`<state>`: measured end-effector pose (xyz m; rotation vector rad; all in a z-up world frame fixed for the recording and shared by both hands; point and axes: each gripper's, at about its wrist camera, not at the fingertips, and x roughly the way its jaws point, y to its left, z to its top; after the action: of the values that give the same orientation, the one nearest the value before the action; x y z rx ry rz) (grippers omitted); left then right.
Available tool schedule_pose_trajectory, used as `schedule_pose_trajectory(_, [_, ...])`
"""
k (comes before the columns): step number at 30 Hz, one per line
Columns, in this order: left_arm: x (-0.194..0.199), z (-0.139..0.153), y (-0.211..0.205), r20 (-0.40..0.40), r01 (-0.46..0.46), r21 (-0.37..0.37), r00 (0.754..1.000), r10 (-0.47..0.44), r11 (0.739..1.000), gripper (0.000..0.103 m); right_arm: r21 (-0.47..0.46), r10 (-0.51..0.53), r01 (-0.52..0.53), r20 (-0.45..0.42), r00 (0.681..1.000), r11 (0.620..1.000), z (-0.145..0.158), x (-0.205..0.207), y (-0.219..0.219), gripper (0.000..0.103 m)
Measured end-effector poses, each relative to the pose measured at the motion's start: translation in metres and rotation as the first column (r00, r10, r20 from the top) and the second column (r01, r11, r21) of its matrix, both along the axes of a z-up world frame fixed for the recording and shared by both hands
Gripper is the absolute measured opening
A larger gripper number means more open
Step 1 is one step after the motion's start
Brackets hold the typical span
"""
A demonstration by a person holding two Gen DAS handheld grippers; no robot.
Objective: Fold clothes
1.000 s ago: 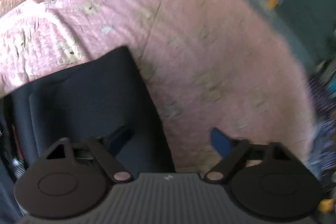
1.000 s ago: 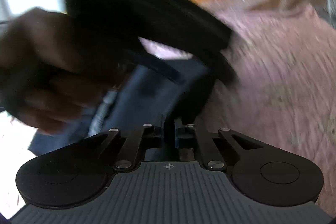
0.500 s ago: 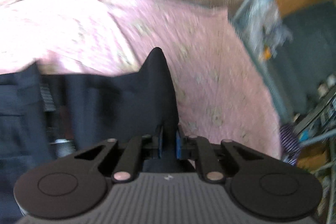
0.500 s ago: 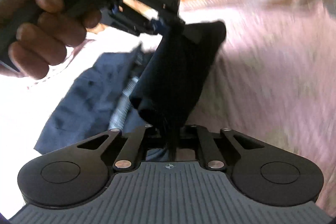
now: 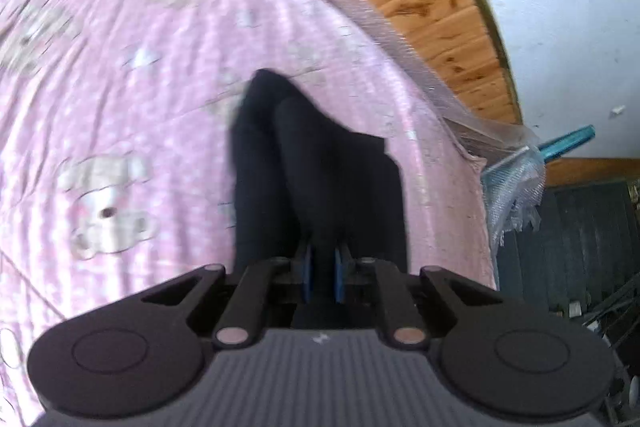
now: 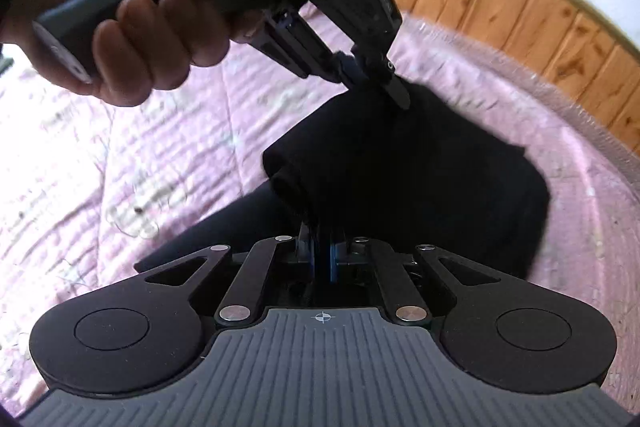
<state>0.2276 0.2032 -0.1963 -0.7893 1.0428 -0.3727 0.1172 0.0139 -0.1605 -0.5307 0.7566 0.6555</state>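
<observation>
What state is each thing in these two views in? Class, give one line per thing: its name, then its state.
Dark garment: bunched and partly lifted off the bed, pinched at two spots.
Left tongs: shut on the dark garment.
Right tongs: shut on the dark garment.
Person's hand: wrapped around the left tongs' handle.
Pink bedspread: spread over the bed, lightly wrinkled.

I have the left gripper [image 5: 320, 267] pitched downward, its pads clamped on dark cloth [image 5: 320, 163]. My right gripper [image 6: 322, 259] is also pitched downward and clamped on the same cloth. My left hand [image 6: 132, 7] wraps the left gripper's handle, up-left of the right gripper.
</observation>
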Motion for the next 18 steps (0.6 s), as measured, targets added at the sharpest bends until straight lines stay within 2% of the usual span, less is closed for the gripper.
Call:
schedule_pose_trajectory(3, [-0.006, -0.006, 0.004, 0.021, -0.002, -0.025, 1.0, 0.002, 1.0, 0.011, -0.047, 0.011, -0.012, -0.015, 1.0, 0.999, -0.003, 0.004, 0.009, 0.004])
schedule_pose_trajectory(6, [-0.013, -0.02, 0.009, 0.004, 0.004, -0.025, 1.0, -0.004, 1.0, 0.011, -0.123, 0.015, -0.022, -0.058, 0.998, 0.992, -0.011, 0.011, 0.012, 0.004])
schedule_pose_trajectory(11, [-0.019, -0.033, 0.01, -0.008, 0.011, -0.017, 1.0, -0.011, 1.0, 0.015, -0.145, 0.0, -0.01, -0.072, 0.997, 0.989, -0.021, 0.001, 0.008, 0.005])
schedule_pose_trajectory(12, [-0.02, -0.035, 0.01, -0.008, 0.012, -0.015, 1.0, -0.012, 1.0, 0.015, -0.138, 0.001, -0.013, -0.084, 0.996, 0.99, -0.021, 0.001, 0.009, 0.008])
schedule_pose_trajectory(14, [-0.02, -0.031, 0.01, -0.001, 0.017, -0.002, 1.0, -0.017, 1.0, 0.019, -0.115, 0.006, -0.02, -0.12, 0.993, 0.993, -0.019, 0.0, 0.009, 0.035])
schedule_pose_trajectory(15, [-0.02, -0.024, 0.012, 0.01, 0.021, 0.014, 1.0, -0.022, 1.0, 0.019, -0.086, 0.015, -0.029, -0.165, 0.986, 0.996, -0.014, 0.002, 0.007, 0.042])
schedule_pose_trajectory(16, [-0.021, -0.018, 0.013, 0.022, 0.026, 0.03, 0.999, -0.027, 0.999, 0.023, -0.041, 0.024, -0.034, -0.214, 0.977, 0.999, -0.006, 0.004, 0.002, 0.047])
schedule_pose_trajectory(17, [-0.023, -0.012, 0.015, 0.032, 0.03, 0.038, 0.999, -0.032, 0.999, 0.03, 0.027, 0.03, -0.024, -0.258, 0.966, 0.999, 0.007, 0.006, -0.008, 0.047])
schedule_pose_trajectory(18, [-0.026, -0.004, 0.016, 0.046, 0.044, 0.028, 0.998, -0.045, 0.999, 0.033, 0.097, 0.022, 0.006, -0.281, 0.959, 0.995, 0.023, 0.008, -0.021, 0.048])
